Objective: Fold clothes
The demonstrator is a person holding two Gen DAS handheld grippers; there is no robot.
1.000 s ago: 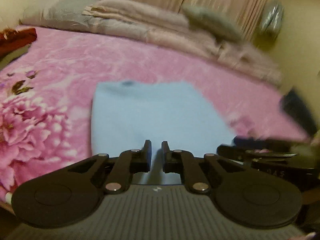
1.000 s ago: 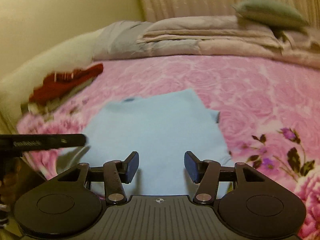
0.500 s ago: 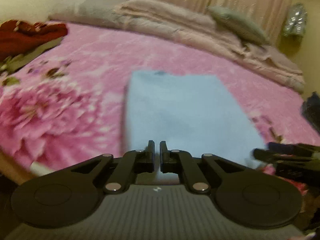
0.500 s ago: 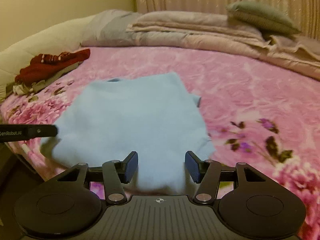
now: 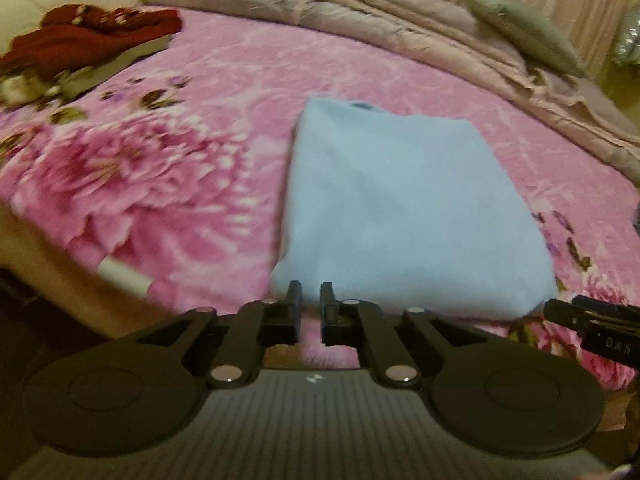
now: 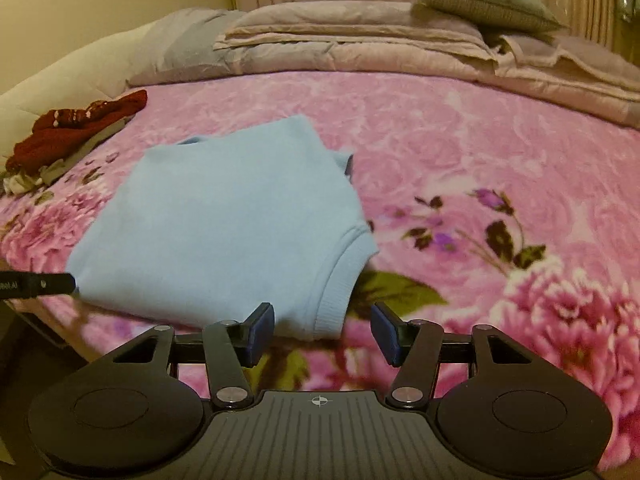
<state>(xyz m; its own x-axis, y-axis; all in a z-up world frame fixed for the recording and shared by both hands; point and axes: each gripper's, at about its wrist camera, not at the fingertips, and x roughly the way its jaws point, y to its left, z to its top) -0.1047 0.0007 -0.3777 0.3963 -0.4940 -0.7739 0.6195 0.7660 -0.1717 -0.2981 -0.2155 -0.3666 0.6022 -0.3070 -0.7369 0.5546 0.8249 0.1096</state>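
Note:
A light blue garment (image 5: 400,208) lies folded into a rectangle on the pink floral blanket (image 5: 160,184), its ribbed hem towards me. My left gripper (image 5: 311,300) hovers just short of the garment's near left corner, shut with nothing in it. The right wrist view shows the same garment (image 6: 224,224), with my right gripper (image 6: 324,330) open just before its near right corner. The hem shows between the blue pads (image 6: 262,330), and neither pad touches it. Each view catches the other gripper's tip at its edge: the right gripper's tip (image 5: 592,320) and the left gripper's tip (image 6: 40,284).
A dark red garment (image 6: 76,132) lies on a small pile at the bed's far left. Folded beige quilts (image 6: 360,40) and a grey-green pillow (image 6: 480,4) line the back by the curtain. The bed's near edge (image 5: 60,264) drops off at the lower left.
Both grippers have drawn back towards the bed's near edge, so the blue garment lies further ahead. The left jaws narrowed a little. The right jaws stayed open.

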